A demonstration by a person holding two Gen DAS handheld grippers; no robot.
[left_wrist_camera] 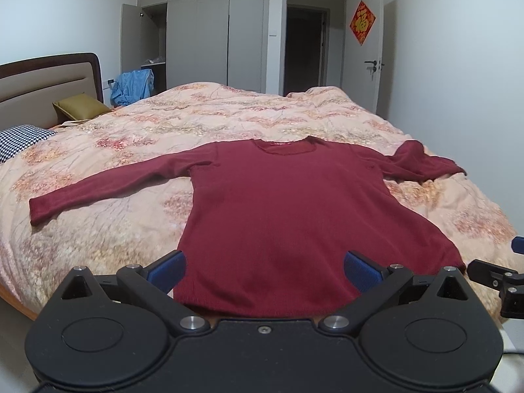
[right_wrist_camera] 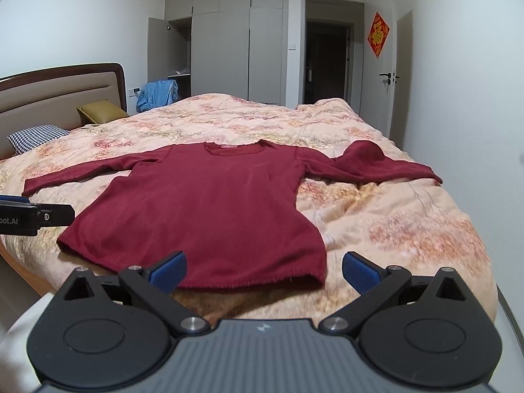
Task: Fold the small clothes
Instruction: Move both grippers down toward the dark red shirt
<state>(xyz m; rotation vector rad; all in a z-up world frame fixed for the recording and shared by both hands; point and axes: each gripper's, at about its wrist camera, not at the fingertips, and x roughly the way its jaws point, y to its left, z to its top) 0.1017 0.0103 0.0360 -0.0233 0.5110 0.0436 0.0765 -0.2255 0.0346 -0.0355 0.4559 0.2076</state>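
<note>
A dark red long-sleeved sweater (left_wrist_camera: pixel 285 213) lies flat, front up, on the floral quilt of a bed (left_wrist_camera: pixel 131 121), neck away from me. Its left sleeve stretches straight out; its right sleeve (left_wrist_camera: pixel 422 163) is bent and bunched. My left gripper (left_wrist_camera: pixel 264 270) is open and empty, its blue pads either side of the hem's middle. My right gripper (right_wrist_camera: pixel 264 270) is open and empty, just short of the sweater (right_wrist_camera: pixel 209 209) at its right hem corner. Each gripper shows at the edge of the other's view.
A gold pillow (left_wrist_camera: pixel 80 106) and a houndstooth pillow (left_wrist_camera: pixel 23 140) lie by the headboard at the left. A blue garment (left_wrist_camera: pixel 132 86) hangs beyond the bed. A grey wardrobe (left_wrist_camera: pixel 203 32) and an open doorway (left_wrist_camera: pixel 306 39) stand at the back. The bed's near edge runs under the grippers.
</note>
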